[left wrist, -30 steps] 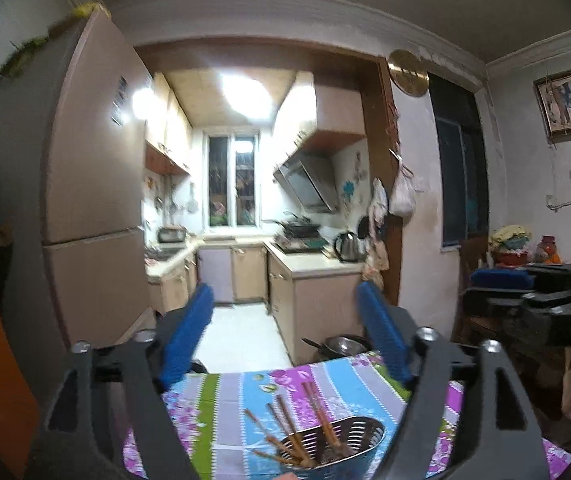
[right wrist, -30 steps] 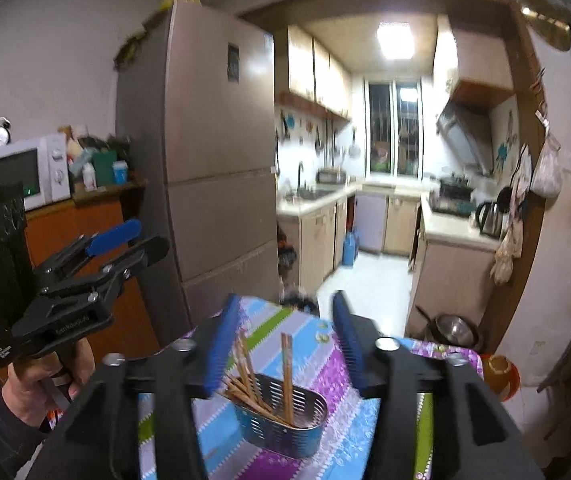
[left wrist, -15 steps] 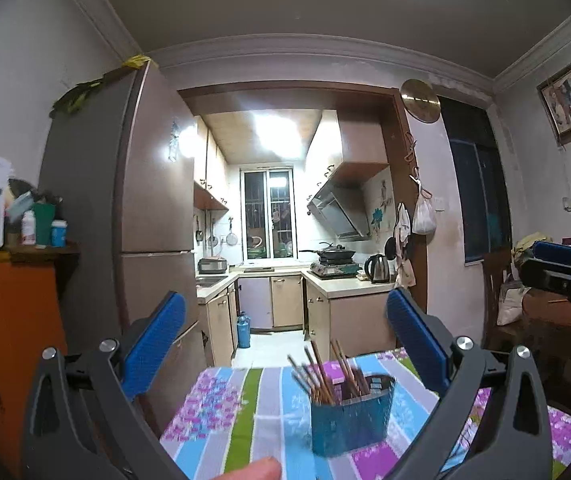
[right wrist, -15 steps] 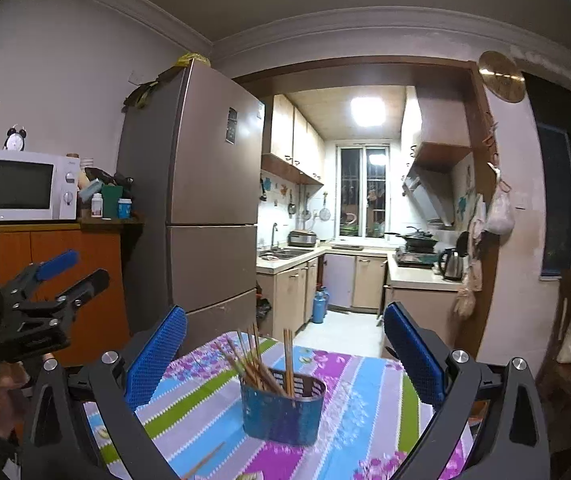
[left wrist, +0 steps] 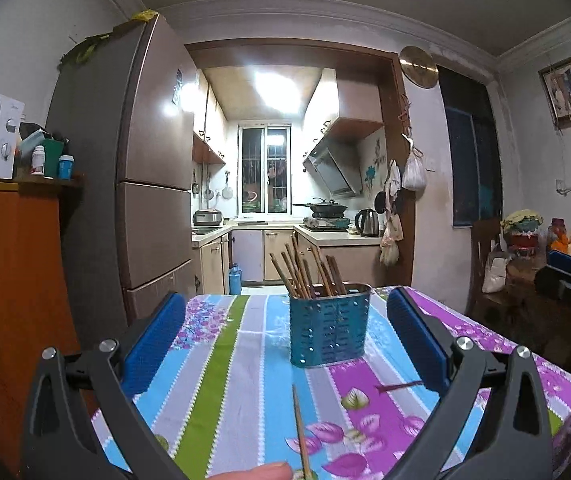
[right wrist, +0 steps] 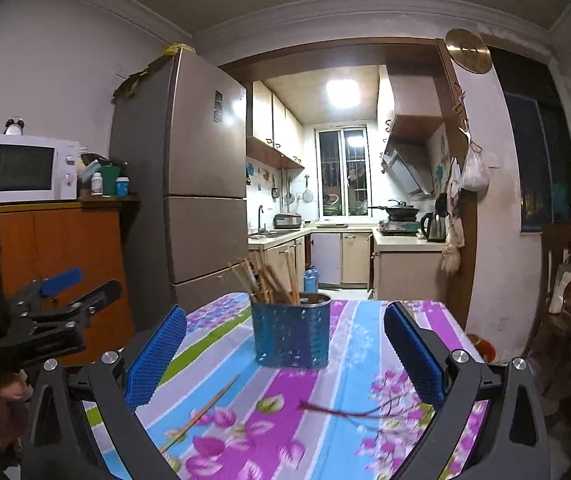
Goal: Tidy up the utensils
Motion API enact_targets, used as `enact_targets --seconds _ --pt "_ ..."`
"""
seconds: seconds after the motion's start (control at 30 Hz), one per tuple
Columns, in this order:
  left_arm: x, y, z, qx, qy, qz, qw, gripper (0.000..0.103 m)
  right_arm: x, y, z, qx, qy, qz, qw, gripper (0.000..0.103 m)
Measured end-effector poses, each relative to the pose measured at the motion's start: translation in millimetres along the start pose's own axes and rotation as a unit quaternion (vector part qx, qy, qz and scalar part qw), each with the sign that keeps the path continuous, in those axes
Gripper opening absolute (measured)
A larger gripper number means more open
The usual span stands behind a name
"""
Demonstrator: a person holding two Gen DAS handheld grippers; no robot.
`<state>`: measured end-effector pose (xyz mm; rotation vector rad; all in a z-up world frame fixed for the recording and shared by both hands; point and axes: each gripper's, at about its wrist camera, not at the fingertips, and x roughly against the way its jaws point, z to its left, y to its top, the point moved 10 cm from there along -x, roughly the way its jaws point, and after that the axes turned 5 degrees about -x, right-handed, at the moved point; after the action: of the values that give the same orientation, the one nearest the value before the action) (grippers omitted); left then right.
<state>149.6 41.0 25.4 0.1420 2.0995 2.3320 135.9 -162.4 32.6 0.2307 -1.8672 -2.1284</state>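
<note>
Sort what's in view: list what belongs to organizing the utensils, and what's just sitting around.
For the job:
blue perforated utensil holder
chopsticks standing in it
light wooden chopstick loose on the tablecloth
dark reddish chopstick loose on the tablecloth

Just lying about:
microwave
fridge
kettle
wok

A second ago both grippers looked down from above onto the blue perforated metal utensil holder (left wrist: 328, 326). Now the left gripper (left wrist: 285, 344) and right gripper (right wrist: 285, 350) have sunk to the level of the table (left wrist: 221, 380), seeing the holder side-on. Both jaws have spread wider. Two loose chopsticks, a pale wooden one (right wrist: 201, 414) and a dark red one (right wrist: 341, 411), have come into view.
</note>
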Motion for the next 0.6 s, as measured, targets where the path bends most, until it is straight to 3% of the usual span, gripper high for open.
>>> enact_targets --seconds 0.2,0.6 --pt "15.8 -2.6 -13.9 -0.005 0.008 -0.017 0.9998 0.098 17.4 -8.3 5.4 0.004 0.000 -0.015 1.000 0.098" --pt "25.5 -1.4 -18.5 0.008 0.016 -0.012 0.9998 0.098 40.1 -7.3 8.8 0.009 -0.002 -0.050 0.999 0.098"
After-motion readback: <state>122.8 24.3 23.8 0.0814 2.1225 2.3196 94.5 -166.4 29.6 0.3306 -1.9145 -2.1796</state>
